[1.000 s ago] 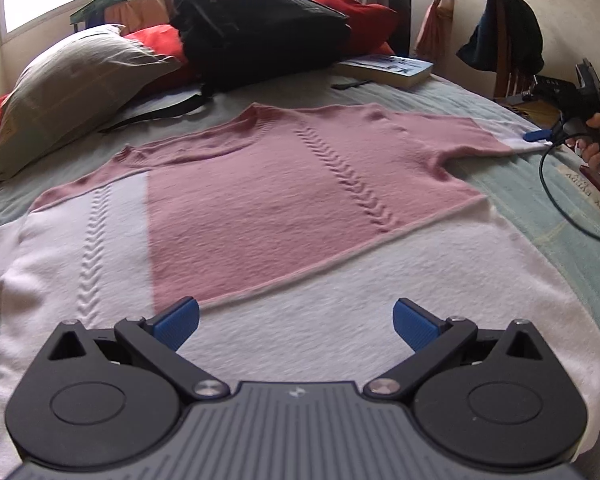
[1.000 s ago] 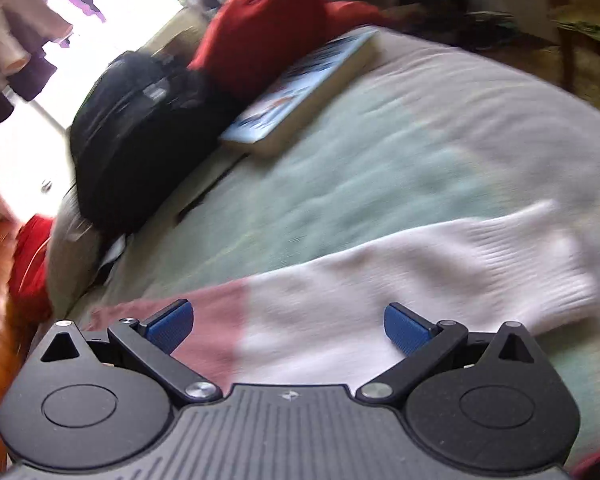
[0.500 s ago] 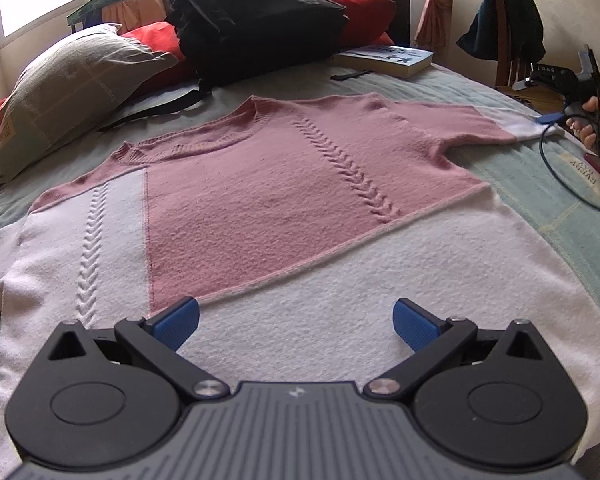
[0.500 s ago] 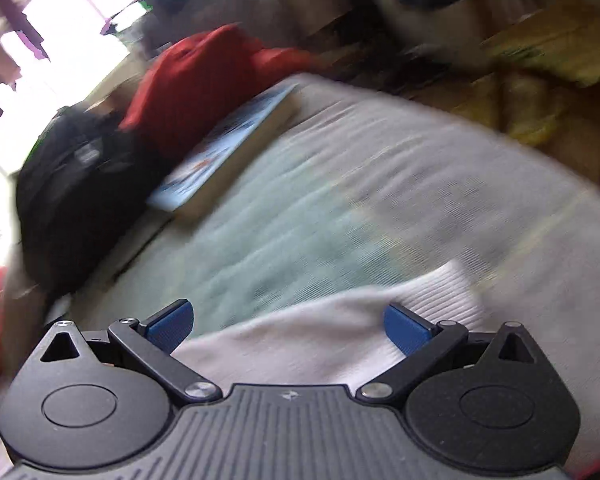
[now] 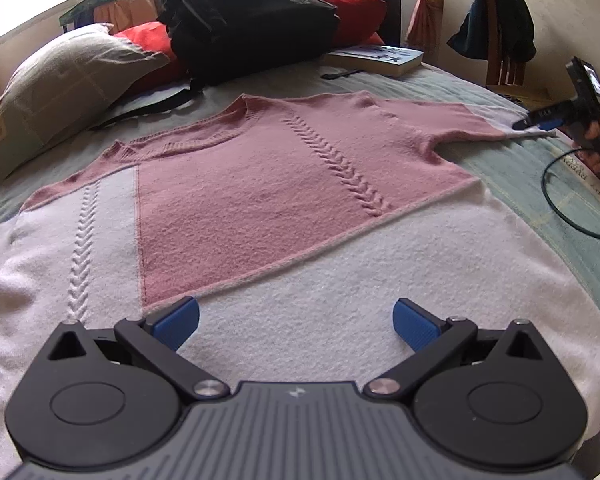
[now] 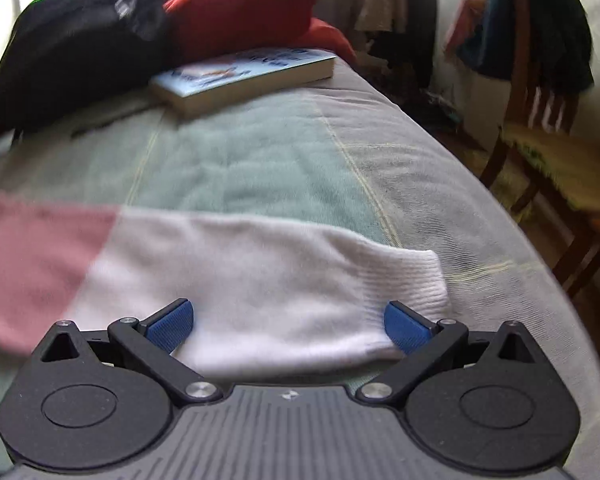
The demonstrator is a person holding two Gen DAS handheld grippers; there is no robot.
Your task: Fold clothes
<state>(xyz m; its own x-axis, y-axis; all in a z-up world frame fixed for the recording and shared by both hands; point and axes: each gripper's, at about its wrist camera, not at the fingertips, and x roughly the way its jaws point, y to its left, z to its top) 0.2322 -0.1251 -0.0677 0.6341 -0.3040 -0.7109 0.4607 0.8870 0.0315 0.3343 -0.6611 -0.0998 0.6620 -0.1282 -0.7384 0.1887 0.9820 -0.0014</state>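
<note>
Now both wide apart: left gripper (image 5: 296, 322) over sweater (image 5: 284, 200) hem, right gripper (image 6: 288, 320) astride cuff (image 6: 412, 284) toward 3 o'clock.

The right tool (image 6: 287, 322) now sits squarely over the sleeve's white cuff (image 6: 412, 280), its fingers spread wide to either side of it; a second ago it looked at the cuff from a steep tilt, and half a second ago it had swung off toward the book (image 6: 244, 76). Seen from the left wrist, that tool (image 5: 540, 123) is lower and nearer the cuff end. The sweater (image 5: 284, 184) appears slightly farther from the left tool (image 5: 296, 322).
</note>
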